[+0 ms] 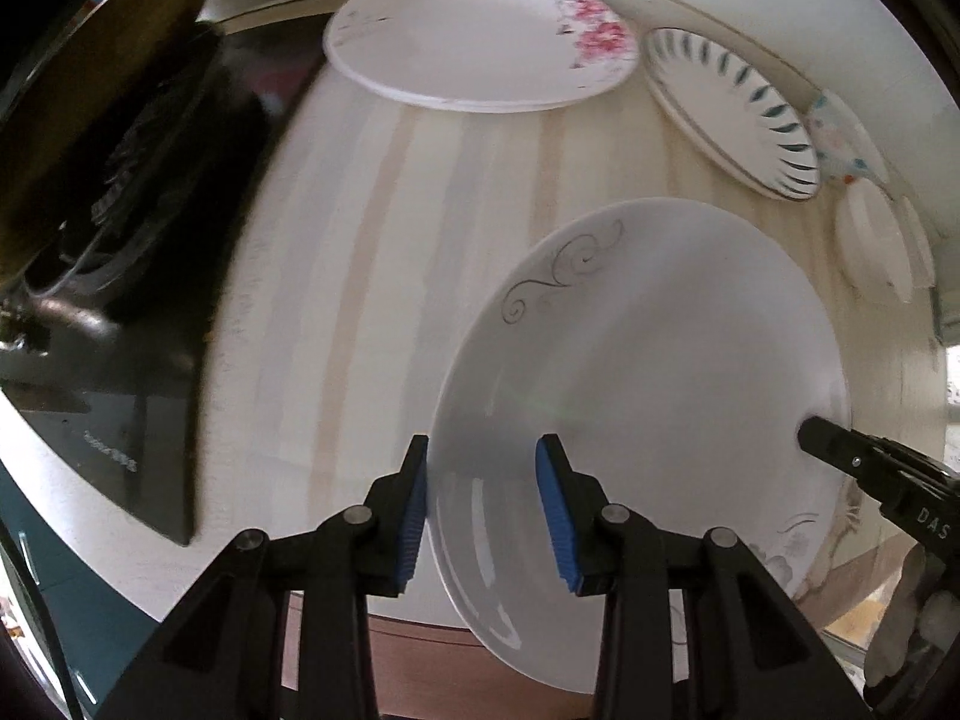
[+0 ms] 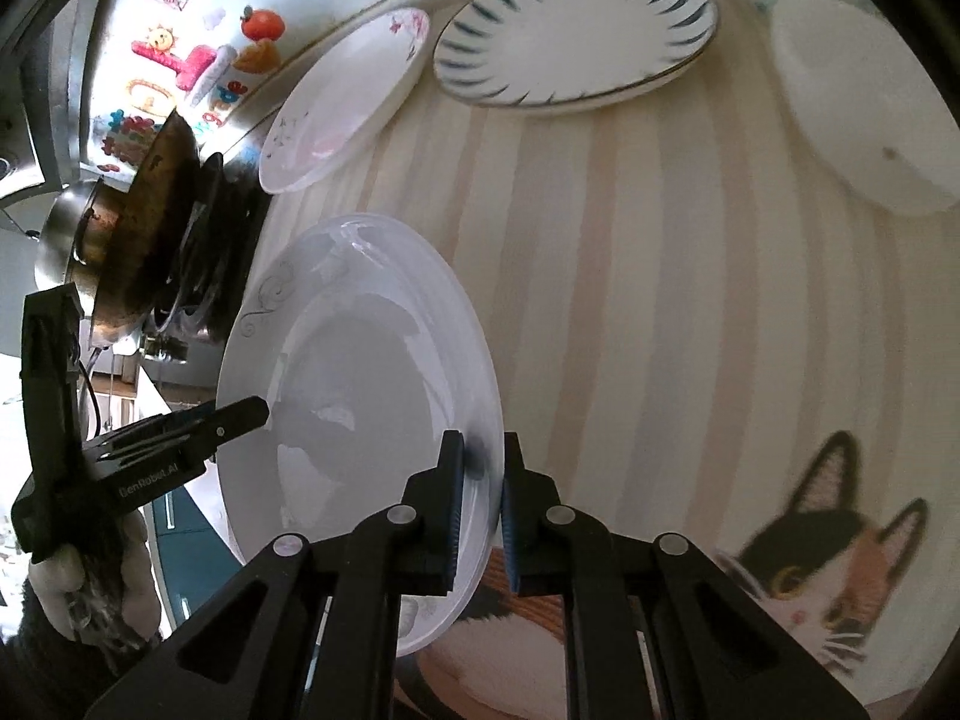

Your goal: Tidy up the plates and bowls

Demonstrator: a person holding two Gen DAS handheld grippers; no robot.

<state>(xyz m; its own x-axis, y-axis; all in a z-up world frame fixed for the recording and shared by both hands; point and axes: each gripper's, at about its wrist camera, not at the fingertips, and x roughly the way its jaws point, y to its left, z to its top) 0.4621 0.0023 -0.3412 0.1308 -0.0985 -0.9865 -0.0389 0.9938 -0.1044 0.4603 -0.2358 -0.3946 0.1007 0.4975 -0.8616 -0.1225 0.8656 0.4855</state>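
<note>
White plate (image 2: 360, 408) tilted above striped table (image 2: 660, 300), right gripper (image 2: 483, 504) fingers pinching its rim, left gripper (image 1: 483, 516) fingers wide astride opposite edge.

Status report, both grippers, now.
Right gripper shut on white scroll-patterned plate rim. Left gripper open, astride opposite rim. Pink-flowered plate and blue-striped plate beyond, apart.
</note>
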